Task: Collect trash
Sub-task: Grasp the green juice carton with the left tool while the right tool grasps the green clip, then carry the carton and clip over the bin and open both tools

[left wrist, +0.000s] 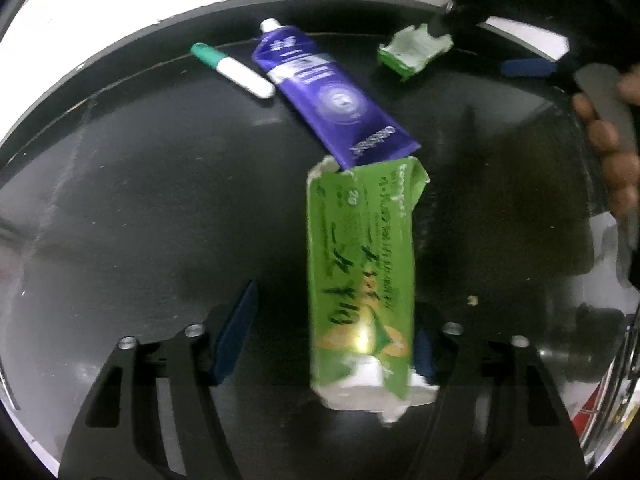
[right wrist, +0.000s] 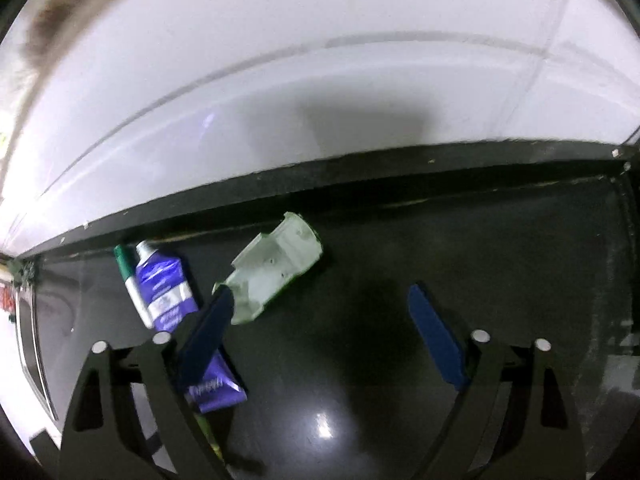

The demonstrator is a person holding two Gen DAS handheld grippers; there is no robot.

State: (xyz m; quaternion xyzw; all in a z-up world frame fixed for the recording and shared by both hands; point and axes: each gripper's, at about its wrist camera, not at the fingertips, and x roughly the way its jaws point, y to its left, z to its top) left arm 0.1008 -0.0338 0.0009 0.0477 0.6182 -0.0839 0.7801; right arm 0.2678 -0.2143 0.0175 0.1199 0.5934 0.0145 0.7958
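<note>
Left wrist view: the left gripper (left wrist: 332, 340) points down at a glossy black table (left wrist: 132, 208); a torn green carton (left wrist: 360, 280) lies lengthwise between its blue fingers (left wrist: 234, 340), its white ripped end nearest the camera; the right-side pad sits against the carton's edge while the left-side pad stands clear of it, so the jaws are partly apart and not clamped on it. The far end of the carton overlaps the tail of a purple tube (left wrist: 324, 92), which lies slantwise with its white cap toward the table's far edge; just beside the tube lies a marker (left wrist: 232, 70) with a green cap and white barrel. Further right, near the far edge, sits a small torn green carton scrap (left wrist: 412, 52); a dark gripper tip hangs over it, and a hand (left wrist: 612, 140) shows at the right border, gripping a grey handle.

Right wrist view: the right gripper (right wrist: 324, 308) hangs over the same black table (right wrist: 480, 248) with jaws fairly wide and nothing between the pads; the carton scrap (right wrist: 276, 268), pale inside up, lies just ahead of the left-side finger (right wrist: 208, 332), whether touching I cannot tell; the purple tube (right wrist: 164, 288) and the marker (right wrist: 126, 276) lie to the left, the tube partly hidden behind that finger; a white wall (right wrist: 320, 80) rises beyond the table.
</note>
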